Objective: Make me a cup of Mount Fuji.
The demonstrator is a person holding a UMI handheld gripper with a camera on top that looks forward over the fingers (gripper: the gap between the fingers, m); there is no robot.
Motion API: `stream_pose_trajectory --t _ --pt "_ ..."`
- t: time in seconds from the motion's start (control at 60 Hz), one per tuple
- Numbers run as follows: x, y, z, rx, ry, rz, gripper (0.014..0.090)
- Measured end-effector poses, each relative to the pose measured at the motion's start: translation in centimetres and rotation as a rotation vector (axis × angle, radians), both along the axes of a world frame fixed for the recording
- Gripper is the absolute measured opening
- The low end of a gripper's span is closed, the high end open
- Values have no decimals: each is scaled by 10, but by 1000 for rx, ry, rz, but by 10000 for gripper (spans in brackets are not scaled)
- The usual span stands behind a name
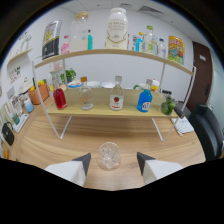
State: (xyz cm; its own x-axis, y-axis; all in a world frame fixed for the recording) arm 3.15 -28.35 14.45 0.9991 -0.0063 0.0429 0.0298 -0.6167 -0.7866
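Note:
A clear empty glass (109,155) stands on the wooden table (60,142), between and just ahead of my fingertips. My gripper (113,161) is open, with a gap on each side of the glass. On the lower shelf (100,109) beyond stand a bottle of red liquid (59,97), a clear bottle (85,94), a clear bottle with a red label (116,94) and a bottle of blue liquid (145,98).
The white-framed rack's upper shelf (150,56) carries jars, a large white container (116,28) and small bottles. A dark chair (207,127) stands right of the rack. Pots and plants (39,92) sit at the left.

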Motion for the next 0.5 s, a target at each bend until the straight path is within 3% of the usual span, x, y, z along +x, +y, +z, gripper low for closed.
stream_pose_trajectory --t 0.317,0.5 --pt "-2 -24 -2 29 5 -32 858" --pt "-49 -26 12 150 48 -9 855"
